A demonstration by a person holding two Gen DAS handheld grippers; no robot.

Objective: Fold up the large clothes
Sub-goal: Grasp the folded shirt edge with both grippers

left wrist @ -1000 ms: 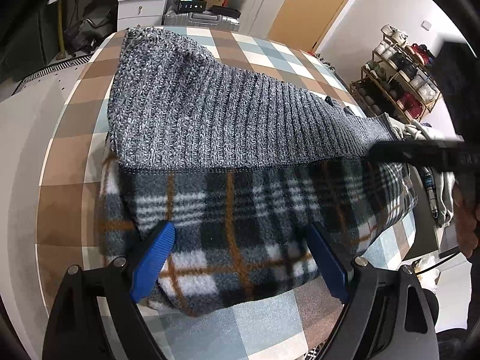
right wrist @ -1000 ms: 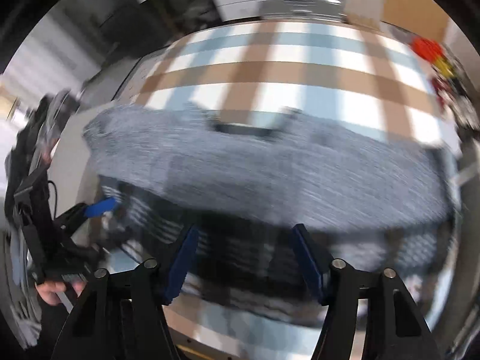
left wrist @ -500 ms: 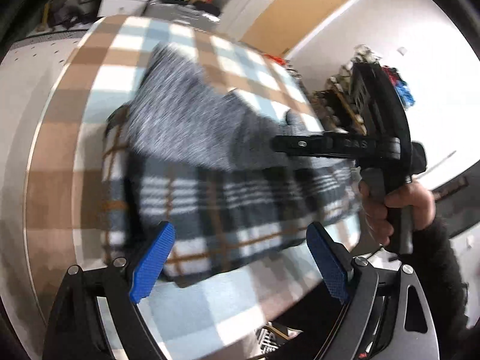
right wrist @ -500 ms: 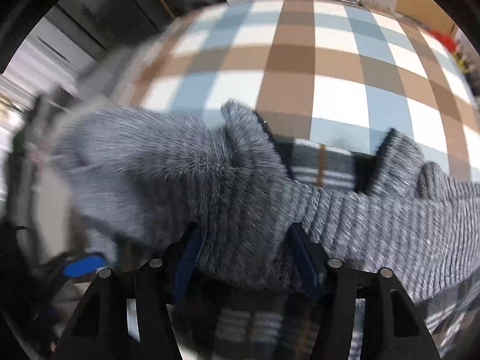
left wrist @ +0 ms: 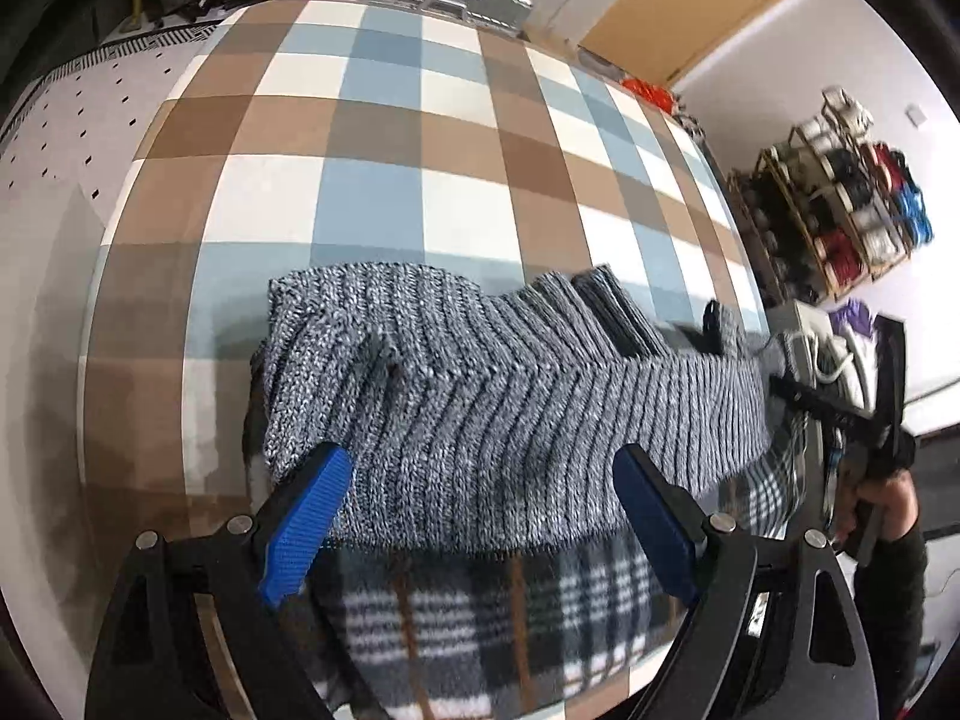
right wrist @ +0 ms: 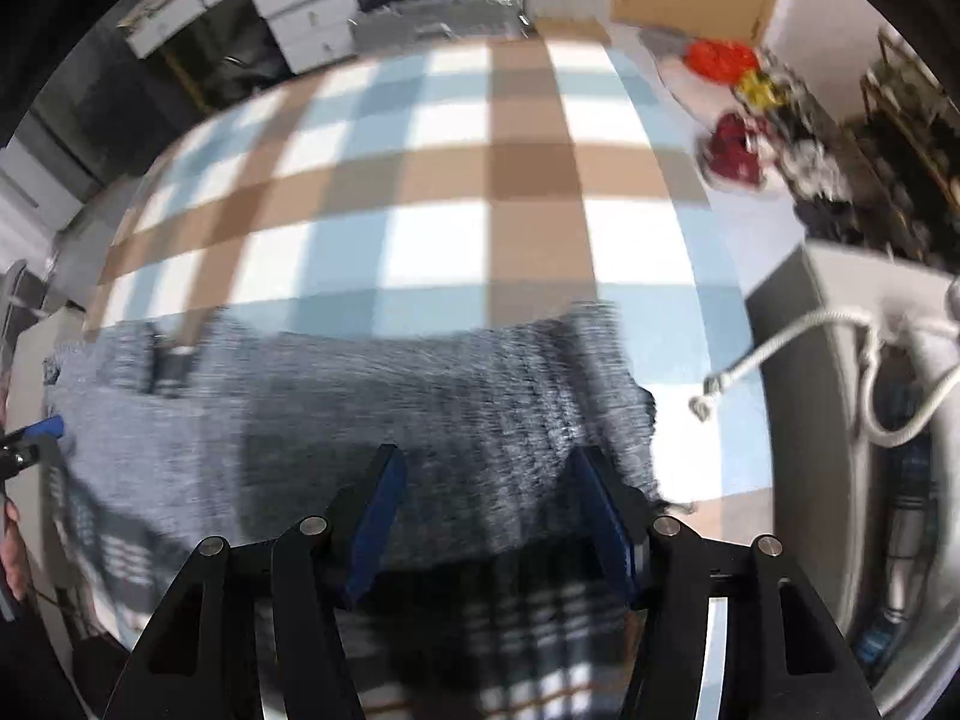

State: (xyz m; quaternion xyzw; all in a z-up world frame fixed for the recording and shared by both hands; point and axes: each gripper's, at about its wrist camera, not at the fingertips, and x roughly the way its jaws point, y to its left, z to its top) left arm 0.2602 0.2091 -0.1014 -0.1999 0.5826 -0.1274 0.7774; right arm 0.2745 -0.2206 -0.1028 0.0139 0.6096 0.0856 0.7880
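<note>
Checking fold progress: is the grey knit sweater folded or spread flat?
Folded: the grey knit sweater lies doubled in bunched layers on the plaid fleece.

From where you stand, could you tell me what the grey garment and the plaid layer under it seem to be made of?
The grey sweater looks like chunky ribbed knit, probably wool or acrylic: marled yarn and raised ribs show. The plaid fabric beneath looks like soft, matte fleece, though blur leaves that uncertain.

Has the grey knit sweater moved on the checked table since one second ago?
Yes. The grey knit sweater has been folded toward the near edge of the checked table: its far half is bare now, and the sweater covers more of the plaid garment.
</note>
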